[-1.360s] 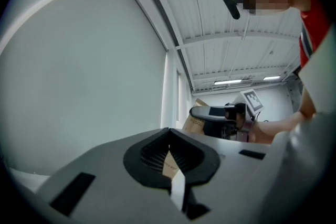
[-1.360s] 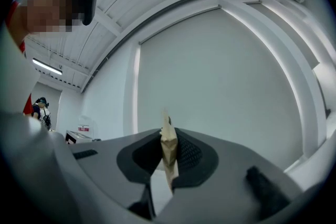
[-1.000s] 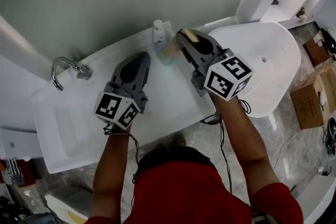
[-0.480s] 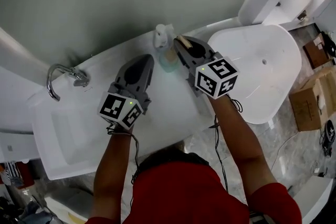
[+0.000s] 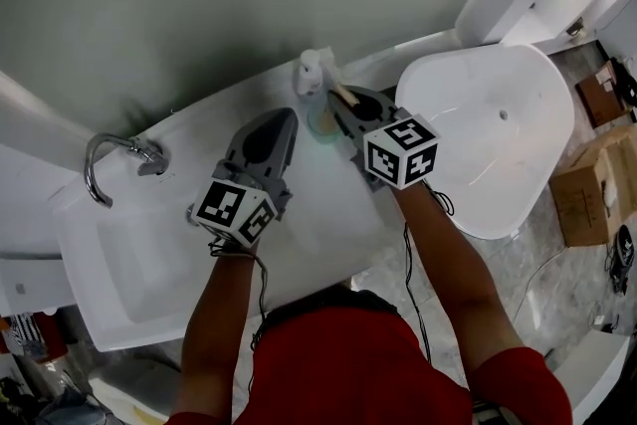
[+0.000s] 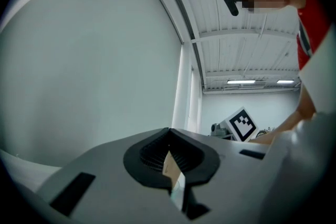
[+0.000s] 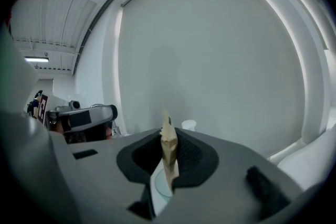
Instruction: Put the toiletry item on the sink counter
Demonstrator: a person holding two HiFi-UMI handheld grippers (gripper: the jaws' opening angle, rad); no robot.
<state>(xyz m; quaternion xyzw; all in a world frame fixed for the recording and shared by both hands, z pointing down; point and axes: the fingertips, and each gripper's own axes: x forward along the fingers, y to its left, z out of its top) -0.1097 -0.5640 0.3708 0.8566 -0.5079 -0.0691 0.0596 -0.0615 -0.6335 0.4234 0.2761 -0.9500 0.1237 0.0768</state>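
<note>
Tan top of the toiletry item (image 5: 320, 121) is pinched in our right gripper (image 5: 340, 100), its teal body just beside the pump bottle (image 5: 311, 72), over the sink counter (image 5: 320, 202). We'd set it down upright w/o nudging the pump bottle, then let go.

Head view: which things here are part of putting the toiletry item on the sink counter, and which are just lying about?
Job: toiletry item, held in the right gripper; sink counter.
Lying about: faucet; pump bottle; white tub; cardboard boxes.
</note>
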